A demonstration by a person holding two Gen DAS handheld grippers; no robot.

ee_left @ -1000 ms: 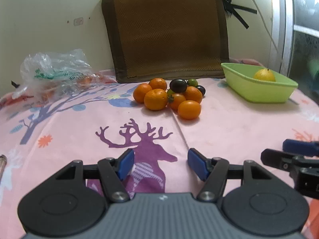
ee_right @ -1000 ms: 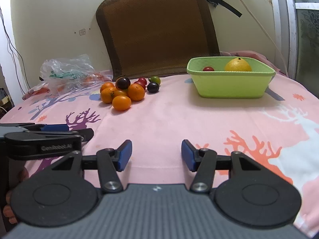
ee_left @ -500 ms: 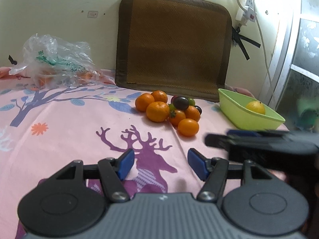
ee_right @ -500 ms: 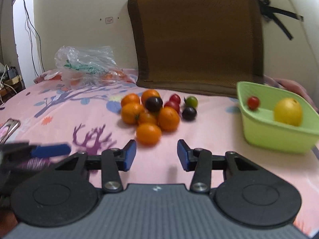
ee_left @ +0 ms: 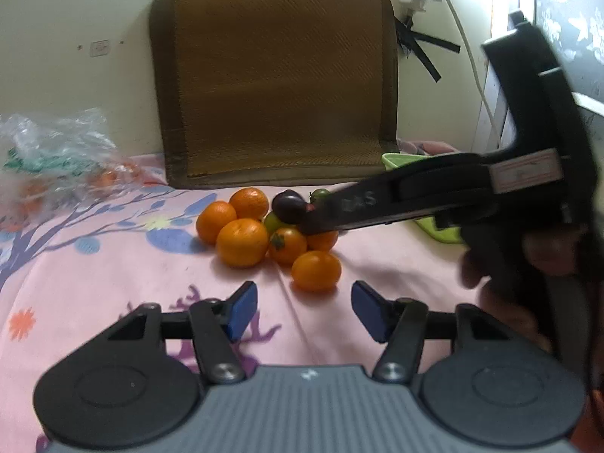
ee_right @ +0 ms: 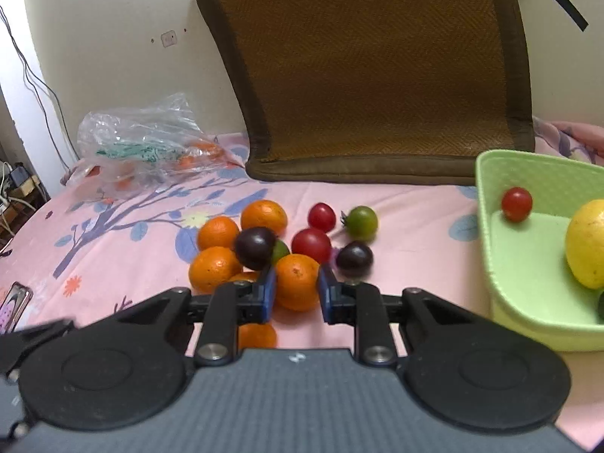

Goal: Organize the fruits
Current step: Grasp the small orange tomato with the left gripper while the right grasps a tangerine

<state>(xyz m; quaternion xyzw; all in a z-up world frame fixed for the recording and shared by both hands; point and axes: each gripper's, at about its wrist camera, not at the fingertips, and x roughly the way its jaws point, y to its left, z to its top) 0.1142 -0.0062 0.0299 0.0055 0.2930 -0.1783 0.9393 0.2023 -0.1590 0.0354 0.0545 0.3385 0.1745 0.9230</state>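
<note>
A pile of oranges, dark plums and red and green tomatoes lies on the pink cloth. In the right wrist view my right gripper [ee_right: 296, 292] is shut on the nearest big orange [ee_right: 296, 281], its blue pads pressing on both sides. A dark plum [ee_right: 255, 247] rests on top of the pile to the left. The green basket [ee_right: 487, 234] at the right holds a lemon [ee_right: 587, 245] and a red tomato [ee_right: 516, 204]. In the left wrist view my left gripper [ee_left: 304, 313] is open, low over the cloth, just short of a small orange [ee_left: 316, 270]. The right gripper [ee_left: 311, 224] reaches in from the right.
A brown seat cushion [ee_right: 377, 75] leans on the wall behind the fruit. A clear plastic bag [ee_right: 143, 151] with more fruit lies at the back left. A phone [ee_right: 15, 302] lies at the cloth's left edge. A hand [ee_left: 528, 260] holds the right gripper.
My right gripper swung left from the basket side to the pile and narrowed its fingers around an orange. My left gripper moved closer to the pile and stayed open.
</note>
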